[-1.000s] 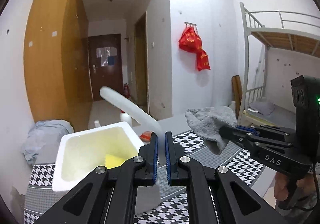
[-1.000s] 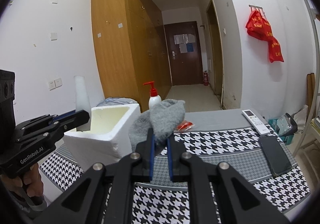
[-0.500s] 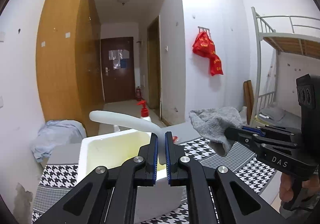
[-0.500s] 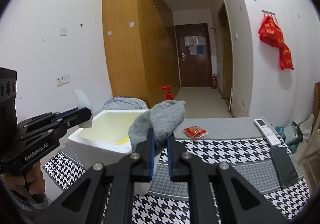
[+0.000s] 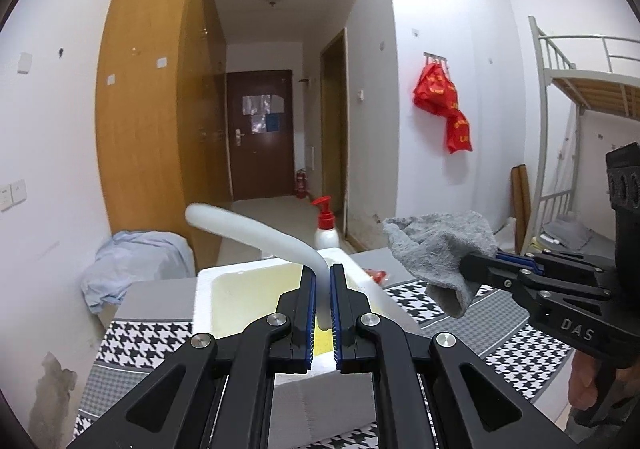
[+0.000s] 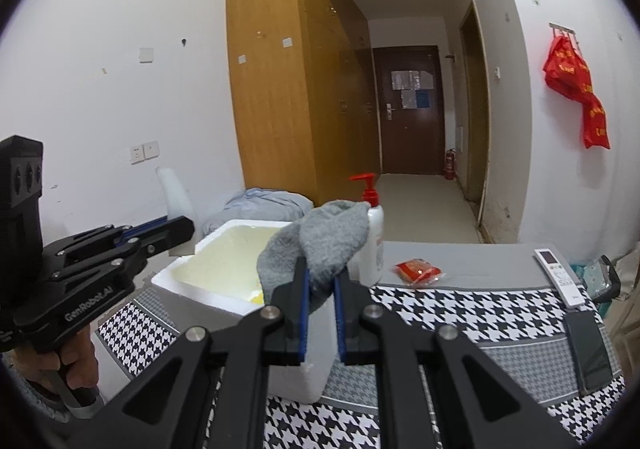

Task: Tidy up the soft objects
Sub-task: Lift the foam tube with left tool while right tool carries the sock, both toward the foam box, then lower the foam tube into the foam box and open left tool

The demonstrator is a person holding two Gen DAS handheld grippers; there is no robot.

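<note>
Above the open white foam box (image 5: pixel 256 281), at about twelve o'clock from the left gripper (image 5: pixel 322 301), hangs the thing the next move seems to turn on: a white foam tube (image 5: pixel 256 227). Its lower end is pinched between the left fingers (image 5: pixel 306 313), which are pressed nearly together on it. From there its long axis rises and bends away toward ten o'clock, so the free end overhangs the far left rim of the box. To go in whole, I judge it must be lowered and swung in line with the cavity.

At three o'clock from the left gripper, the right gripper (image 6: pixel 320 289) holds a grey cloth (image 6: pixel 320 245), bunched and clamped between its fingers (image 6: pixel 302 301), which are drawn close on the fabric. In the right wrist view the cloth sits over the near right corner of the box (image 6: pixel 224 249), with the rim just below it. The right hand looks the nearer to a drop.

Both grippers point slightly downward across the houndstooth-covered bench (image 6: pixel 460 313), side by side and apart. A pump bottle (image 6: pixel 372 233) stands just behind the box, and a small red packet (image 6: pixel 418 271) lies at two o'clock from the cloth.
</note>
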